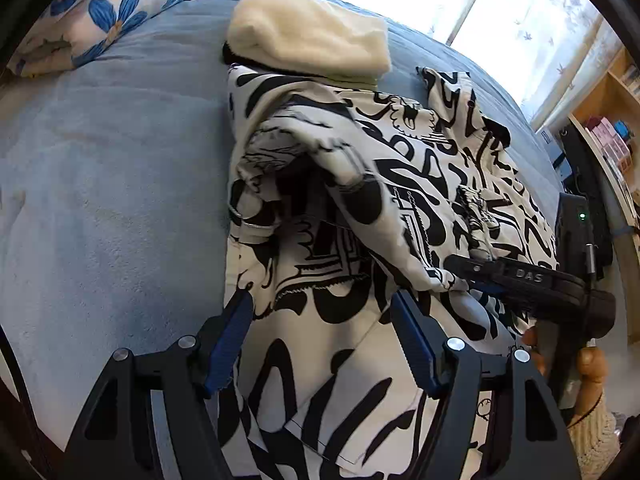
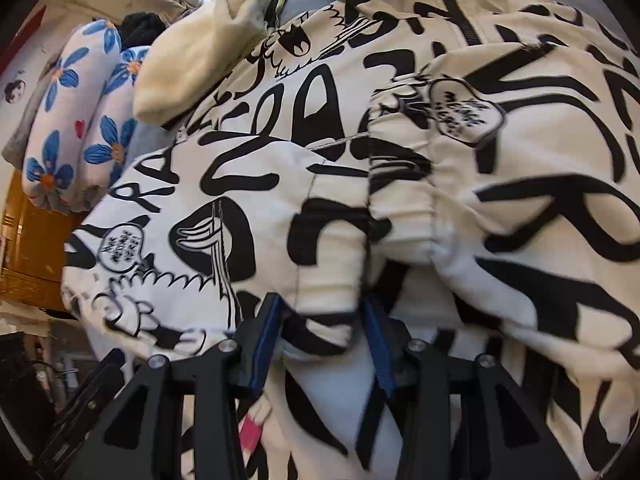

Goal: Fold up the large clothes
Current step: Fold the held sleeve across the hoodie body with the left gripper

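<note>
A large white jacket with black graffiti print (image 1: 360,184) lies partly folded on a blue bed (image 1: 112,168), a sleeve draped across its body. My left gripper (image 1: 322,312) is open, its blue-padded fingers (image 1: 228,344) hovering over the jacket's lower hem with nothing between them. In the left wrist view my right gripper (image 1: 460,268) reaches in from the right and touches the sleeve's edge. In the right wrist view the jacket (image 2: 400,160) fills the frame, and my right gripper (image 2: 324,316) is partly open with a fold of jacket cloth between its blue pads (image 2: 264,344).
A folded cream fleece (image 1: 312,40) lies on the bed beyond the jacket. A blue-flowered pillow (image 1: 104,12) sits at the far left. A wooden shelf (image 1: 608,120) and black equipment (image 1: 580,220) stand right of the bed, under a bright window.
</note>
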{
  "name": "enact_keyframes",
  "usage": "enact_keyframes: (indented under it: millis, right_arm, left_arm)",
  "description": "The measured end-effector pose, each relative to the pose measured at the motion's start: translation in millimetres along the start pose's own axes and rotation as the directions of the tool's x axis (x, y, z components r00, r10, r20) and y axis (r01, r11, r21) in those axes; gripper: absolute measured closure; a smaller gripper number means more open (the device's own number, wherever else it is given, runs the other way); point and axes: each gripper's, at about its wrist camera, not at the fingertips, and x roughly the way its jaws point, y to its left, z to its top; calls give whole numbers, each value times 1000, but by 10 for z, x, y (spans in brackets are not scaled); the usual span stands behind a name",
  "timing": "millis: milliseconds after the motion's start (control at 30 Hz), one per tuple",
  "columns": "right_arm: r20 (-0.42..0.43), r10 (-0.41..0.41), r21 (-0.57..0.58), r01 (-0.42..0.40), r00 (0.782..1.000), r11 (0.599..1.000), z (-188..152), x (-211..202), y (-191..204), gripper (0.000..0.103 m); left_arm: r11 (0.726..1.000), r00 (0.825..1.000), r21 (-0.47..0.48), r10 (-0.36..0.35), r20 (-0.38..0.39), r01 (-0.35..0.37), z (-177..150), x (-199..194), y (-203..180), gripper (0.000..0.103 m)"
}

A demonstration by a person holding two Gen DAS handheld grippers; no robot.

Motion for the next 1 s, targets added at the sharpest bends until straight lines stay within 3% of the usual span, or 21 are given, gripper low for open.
enact_keyframes:
  millis: [67,133,167,267,367,500,533,633,700,800,833,900,933,1000]
  right_arm:
    - [4,-1,-26,1,1000,1000,18,24,91,59]
    - [12,14,-73,-13,1000,997,26,6,210,75]
    - [24,16,-114,-13,1000,993,28,-40,318,79]
    - [110,14,-241,13,994,971,47,-291,634,89]
    - [227,22,-317,53,974,947,100,-649,841,91]
    - [418,6,-324,143,909,935,252,-1206,856,94]
    - [485,-31,-292,196,874,936,284,-1369,768,94]
    - [567,-134,-205,296,812,933,327,-1564,497,95]
    - [569,-212,-140,347,794,927,335,-1590,226,95]
    - [486,-330,-43,399,809,916,270,-1455,-292,95]
    - [423,-373,-23,422,826,906,213,-1322,-504,95]
    - [333,-445,-9,475,831,880,103,-1135,-774,94]
    - [306,-455,-3,478,836,878,65,-1088,-862,94]
    - [272,-413,36,420,869,907,-36,-1107,-1097,93]
  left_arm:
    - [1000,1000,-8,8,-2,-8,6,38,26,33]
    - [1000,1000,-17,15,-8,-15,19,80,60,33]
    - [1000,1000,-23,18,-9,-18,24,93,83,33]
    - [999,999,-37,32,-8,-32,38,126,140,33]
    - [998,999,-52,42,-10,-42,60,158,179,33]
    - [997,999,-55,45,-11,-46,65,174,157,33]
    - [998,999,-51,46,-11,-46,62,179,151,33]
    - [998,999,-39,50,-10,-51,55,194,124,33]
    - [998,999,-34,51,-15,-52,59,210,114,33]
    - [998,998,-27,56,-23,-57,68,265,85,33]
    - [998,998,-25,58,-27,-58,85,280,79,33]
    - [998,997,-15,64,-31,-65,102,312,54,33]
    - [998,997,-8,68,-36,-68,120,334,34,33]
    - [998,997,2,68,-43,-68,169,367,-6,33]
